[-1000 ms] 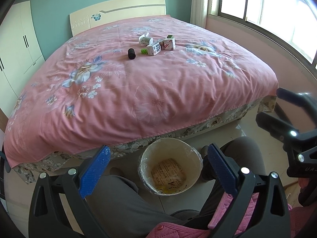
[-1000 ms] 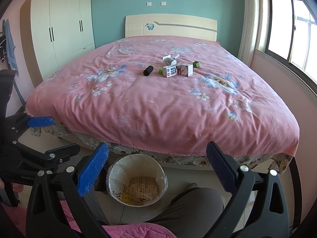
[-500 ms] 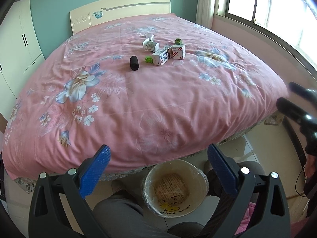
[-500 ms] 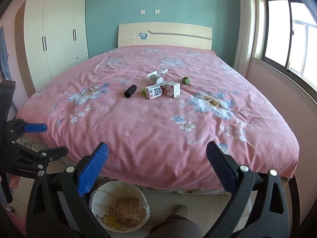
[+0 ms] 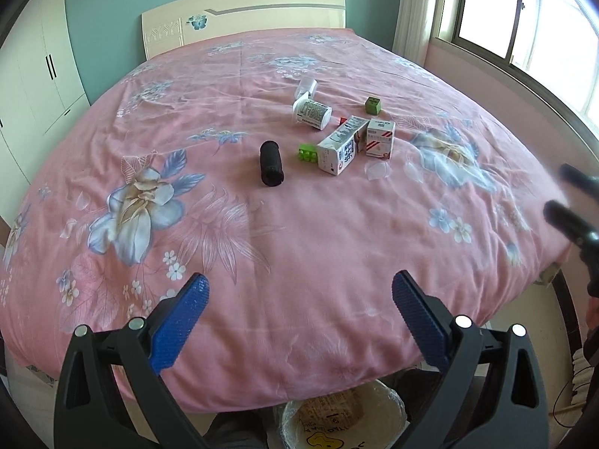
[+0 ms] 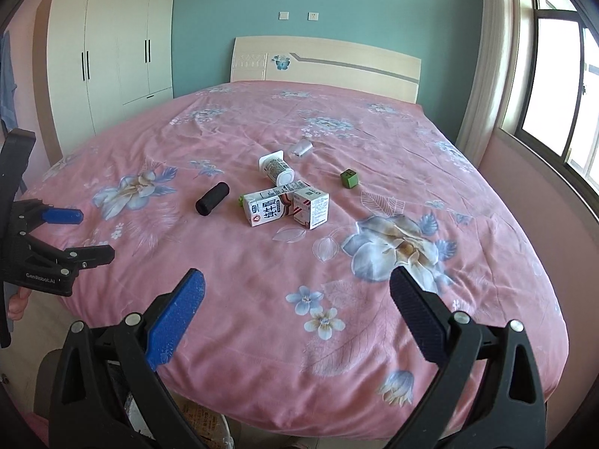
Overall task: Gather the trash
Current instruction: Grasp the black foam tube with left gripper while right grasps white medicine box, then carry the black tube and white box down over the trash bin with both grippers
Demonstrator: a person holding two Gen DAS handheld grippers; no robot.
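Trash lies in a cluster mid-bed: a milk carton (image 5: 337, 147) (image 6: 270, 207), a small red-and-white box (image 5: 380, 138) (image 6: 311, 205), a white bottle (image 5: 312, 110) (image 6: 276, 168), a clear plastic cup (image 5: 306, 87) (image 6: 302, 147), a black cylinder (image 5: 271, 163) (image 6: 212, 198), a green cube (image 5: 373, 105) (image 6: 349, 179) and a green block (image 5: 307, 152). My left gripper (image 5: 298, 321) is open and empty over the bed's near edge. My right gripper (image 6: 297, 314) is open and empty, also short of the cluster. A lined bin (image 5: 389, 404) stands on the floor below.
The pink floral bed cover (image 6: 374, 157) fills both views. A white wardrobe (image 6: 112, 48) stands at left, a window (image 6: 561, 86) and pink wall at right, a headboard (image 6: 325, 61) behind. The left gripper also shows in the right wrist view (image 6: 56, 247).
Both grippers have risen and moved forward over the bed's foot edge toward the trash. The bin has slid to the bottom of view. Both stayed open.
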